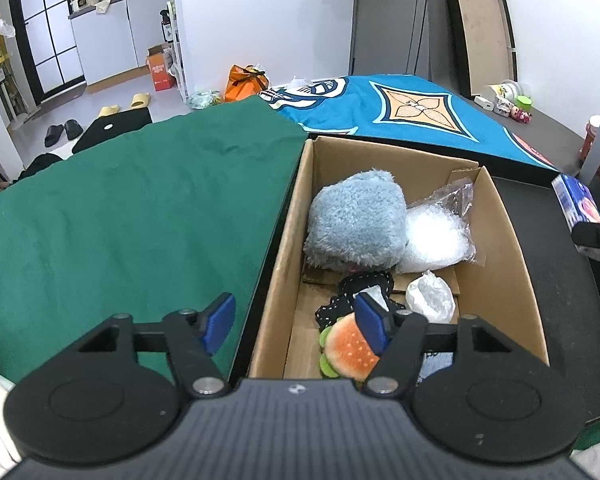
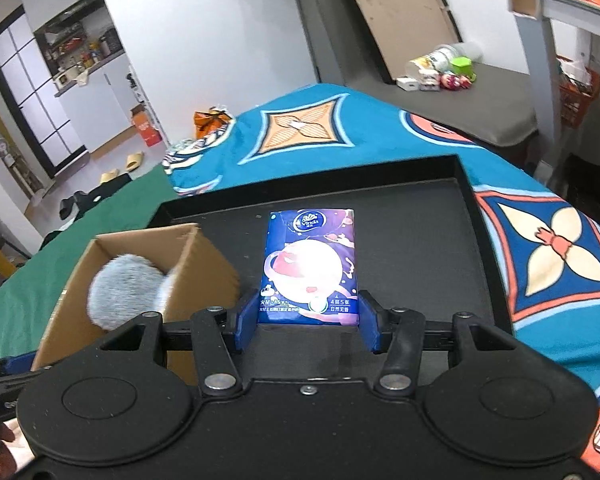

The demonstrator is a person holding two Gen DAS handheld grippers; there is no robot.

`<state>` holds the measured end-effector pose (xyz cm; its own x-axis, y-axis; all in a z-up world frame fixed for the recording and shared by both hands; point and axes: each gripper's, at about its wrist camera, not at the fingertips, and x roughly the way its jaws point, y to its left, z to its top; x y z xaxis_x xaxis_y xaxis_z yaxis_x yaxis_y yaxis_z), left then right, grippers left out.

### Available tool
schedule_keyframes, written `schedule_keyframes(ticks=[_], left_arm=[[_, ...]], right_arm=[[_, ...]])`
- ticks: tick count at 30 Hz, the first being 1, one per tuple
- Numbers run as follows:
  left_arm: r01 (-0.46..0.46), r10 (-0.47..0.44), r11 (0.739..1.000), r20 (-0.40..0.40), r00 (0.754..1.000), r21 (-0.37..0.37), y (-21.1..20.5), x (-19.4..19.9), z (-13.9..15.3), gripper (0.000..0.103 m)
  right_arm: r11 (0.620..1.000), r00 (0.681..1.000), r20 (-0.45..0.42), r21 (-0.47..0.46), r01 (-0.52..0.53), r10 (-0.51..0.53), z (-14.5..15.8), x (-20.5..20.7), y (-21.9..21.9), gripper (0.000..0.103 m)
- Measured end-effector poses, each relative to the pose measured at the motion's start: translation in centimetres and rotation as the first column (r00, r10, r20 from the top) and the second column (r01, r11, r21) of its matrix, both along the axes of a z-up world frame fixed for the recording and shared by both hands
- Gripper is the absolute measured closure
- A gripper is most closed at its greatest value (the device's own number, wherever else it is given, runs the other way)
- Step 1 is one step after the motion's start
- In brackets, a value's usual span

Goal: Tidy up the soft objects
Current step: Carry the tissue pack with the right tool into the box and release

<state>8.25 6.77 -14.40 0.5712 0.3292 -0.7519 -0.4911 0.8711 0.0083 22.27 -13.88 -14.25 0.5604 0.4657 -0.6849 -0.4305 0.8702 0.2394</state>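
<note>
A: Right wrist view: where's the tissue pack (image 2: 311, 266)?
B: Clamped in the right gripper (image 2: 308, 318), long axis pointing to 12 o'clock, above the tray (image 2: 470, 196).
A: And the box (image 2: 208, 264)?
B: At 9 o'clock, near; left gripper (image 1: 296, 328) hangs open over its near wall, holding nothing.

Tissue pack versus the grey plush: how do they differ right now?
The tissue pack is flat, glossy and printed in blue and purple; the grey plush is rounded, fuzzy and plain. The tissue pack is gripped between the right gripper's fingers above the black tray; the grey plush already sits inside the cardboard box, untouched. Both are soft items.
</note>
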Motion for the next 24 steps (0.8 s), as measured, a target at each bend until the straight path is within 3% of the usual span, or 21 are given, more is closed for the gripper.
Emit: schedule_keyframes(ticks=[12,15,24], left_arm=[[-0.016,0.017,0.999,0.011,1.0,-0.046,1.4,-1.2,-0.5,0.087],[-0.018,0.02,0.997,0.027,0.999,-0.071,1.7,-1.6,-0.5,0.092],[-0.007,0.012,0.996,0.058,0.998,-0.093,1.8,-2.3,-0.4,0.093]], right_arm=[[0.997,0.998,0.026,0.041,-0.066,0.065,2.5,-2.3,2.9,0.053],[0.994,0.995,0.033,0.051,-0.094,0.092,2.9,-2.9,3.9,0.053],[0.985,0.987,0.041,0.066,-0.159,0.157,3.8,-4.8,6.1,0.053]])
